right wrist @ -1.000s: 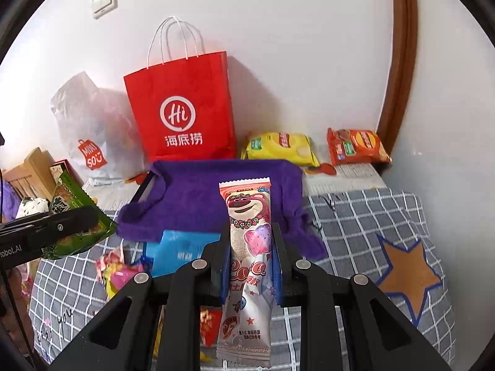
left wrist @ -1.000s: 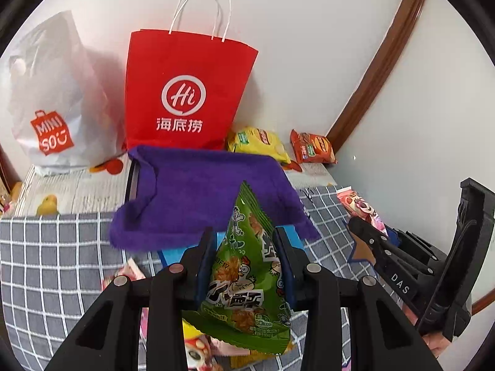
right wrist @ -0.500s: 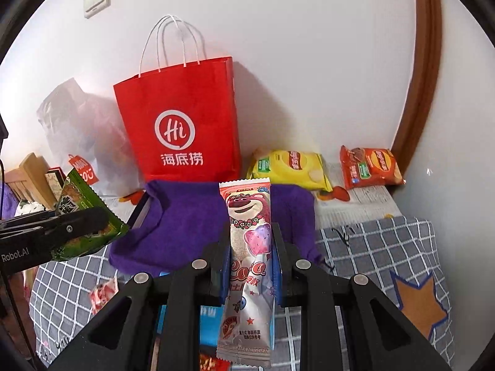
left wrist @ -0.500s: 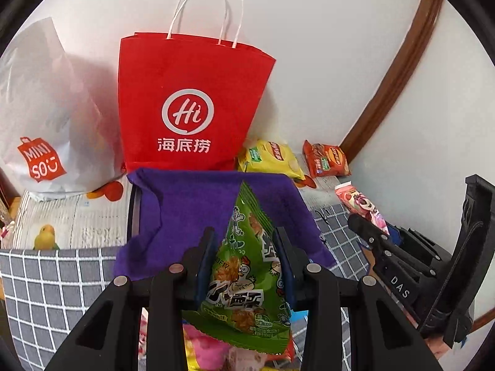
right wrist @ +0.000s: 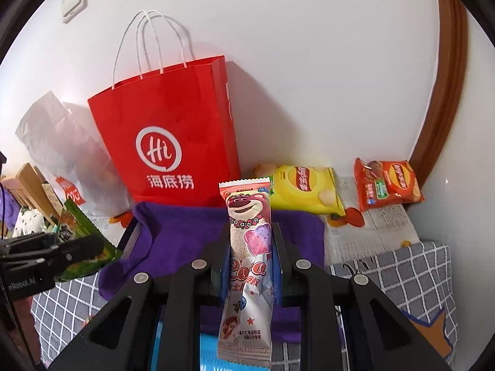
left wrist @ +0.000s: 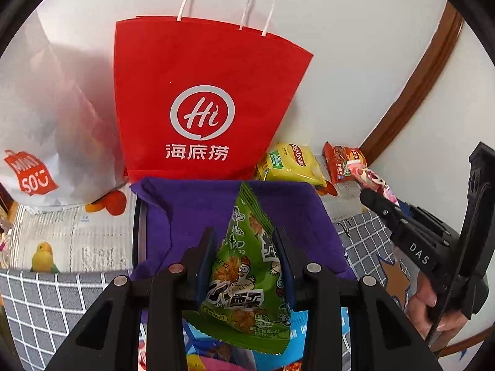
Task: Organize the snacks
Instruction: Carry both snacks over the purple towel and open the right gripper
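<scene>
My left gripper [left wrist: 244, 247] is shut on a green snack packet [left wrist: 247, 275] with a cartoon chicken, held above a purple cloth [left wrist: 198, 207]. My right gripper [right wrist: 251, 247] is shut on a long pink bear-print snack packet [right wrist: 249, 247], also over the purple cloth [right wrist: 173, 235]. A red paper bag [left wrist: 201, 102] with white handles stands just behind the cloth against the wall. From the left wrist view the right gripper [left wrist: 376, 198] shows at the right edge with the pink packet [left wrist: 374, 182]. The right wrist view has the left gripper [right wrist: 92, 245] with the green packet [right wrist: 83, 241] at its left edge.
A yellow chip bag [right wrist: 304, 191] and an orange-red chip bag [right wrist: 386, 182] lie by the wall at the right. A white plastic bag [left wrist: 46, 130] sits left of the red bag. More snack packets [left wrist: 216, 352] lie under the grippers on the grey checked cloth [right wrist: 402, 266].
Both grippers have carried their packets forward toward the red bag, which now looms larger. The purple cloth has slid closer beneath them. Neither grip has changed.
</scene>
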### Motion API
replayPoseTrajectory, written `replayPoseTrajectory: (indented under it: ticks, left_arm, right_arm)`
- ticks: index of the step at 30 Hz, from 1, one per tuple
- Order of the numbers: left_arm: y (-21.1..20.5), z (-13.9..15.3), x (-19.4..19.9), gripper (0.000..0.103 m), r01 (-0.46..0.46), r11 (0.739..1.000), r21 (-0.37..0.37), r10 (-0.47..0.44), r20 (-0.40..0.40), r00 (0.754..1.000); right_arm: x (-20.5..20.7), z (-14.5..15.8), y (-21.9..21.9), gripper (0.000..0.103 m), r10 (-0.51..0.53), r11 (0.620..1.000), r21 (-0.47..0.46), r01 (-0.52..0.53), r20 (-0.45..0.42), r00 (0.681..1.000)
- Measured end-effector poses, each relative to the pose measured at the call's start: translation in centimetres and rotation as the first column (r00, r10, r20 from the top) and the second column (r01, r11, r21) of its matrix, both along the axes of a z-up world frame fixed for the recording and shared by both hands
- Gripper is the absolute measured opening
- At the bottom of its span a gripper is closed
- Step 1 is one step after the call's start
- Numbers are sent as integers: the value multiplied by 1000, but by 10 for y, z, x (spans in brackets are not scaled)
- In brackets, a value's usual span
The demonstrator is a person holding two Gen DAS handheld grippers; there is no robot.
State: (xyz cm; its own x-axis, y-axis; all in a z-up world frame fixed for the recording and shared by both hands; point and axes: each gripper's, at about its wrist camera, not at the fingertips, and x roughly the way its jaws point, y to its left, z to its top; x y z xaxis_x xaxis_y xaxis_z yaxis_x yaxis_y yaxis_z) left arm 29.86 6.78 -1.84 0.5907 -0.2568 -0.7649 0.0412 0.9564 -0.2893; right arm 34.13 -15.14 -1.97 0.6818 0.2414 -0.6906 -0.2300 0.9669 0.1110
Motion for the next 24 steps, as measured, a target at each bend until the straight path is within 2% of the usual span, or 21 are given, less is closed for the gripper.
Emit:
replayPoseTrajectory:
  ticks: [5, 13, 15, 17, 24]
  left_arm:
    - [6, -8, 19, 35, -7, 1000, -2, 7, -2, 1000]
    - [17, -49, 43, 35, -22, 1000, -2, 22, -68, 997]
    - [17, -60, 48, 35, -22, 1000, 17, 23, -95, 995]
    - [19, -70, 53, 35, -20, 1000, 2, 20, -121, 992]
    - [24, -81, 60, 35, -30, 1000, 4, 31, -139, 990]
  right_arm:
    - [18, -13, -1, 22, 15, 1000, 11, -14, -8, 1000]
    - [51, -53, -6, 22, 47, 998, -35, -51, -107, 993]
    - [57, -63, -8, 22, 43, 998, -39, -49, -130, 991]
    - [65, -75, -13, 22, 28, 998, -42, -35, -163, 986]
    - [75, -98, -14, 23, 15, 997, -67, -31, -219, 976]
